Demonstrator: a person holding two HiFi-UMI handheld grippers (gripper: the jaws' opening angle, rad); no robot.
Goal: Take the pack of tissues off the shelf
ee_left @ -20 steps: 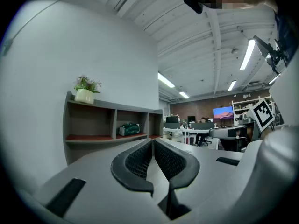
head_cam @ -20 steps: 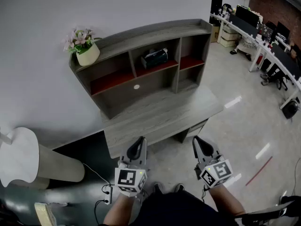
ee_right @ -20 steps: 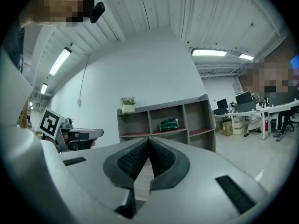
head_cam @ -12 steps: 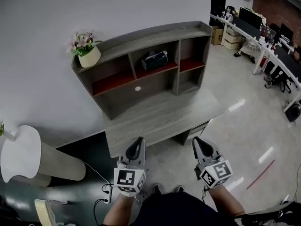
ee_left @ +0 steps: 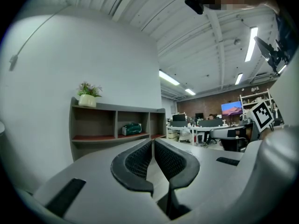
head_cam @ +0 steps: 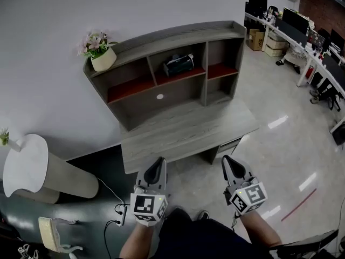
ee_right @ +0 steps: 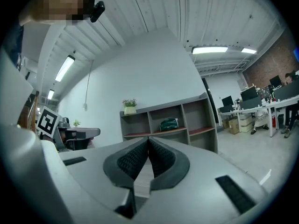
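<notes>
A dark green pack of tissues (head_cam: 178, 64) lies in the middle upper compartment of a grey wooden shelf unit (head_cam: 161, 39) that stands on a desk (head_cam: 183, 134). The pack also shows far off in the left gripper view (ee_left: 131, 129) and in the right gripper view (ee_right: 168, 124). My left gripper (head_cam: 158, 167) and right gripper (head_cam: 229, 164) are held low in front of the desk's near edge, well short of the shelf. Both are shut with nothing between their jaws.
A potted pink flower (head_cam: 97, 50) sits on the shelf's top left corner. A white round table (head_cam: 24, 169) stands at the left. Office desks with monitors and chairs (head_cam: 302, 36) fill the far right. Cables and a power strip (head_cam: 119, 216) lie on the floor.
The view has shifted slightly, so the shelf and desk sit a bit higher and further right in the picture. Both grippers stay shut in the same place.
</notes>
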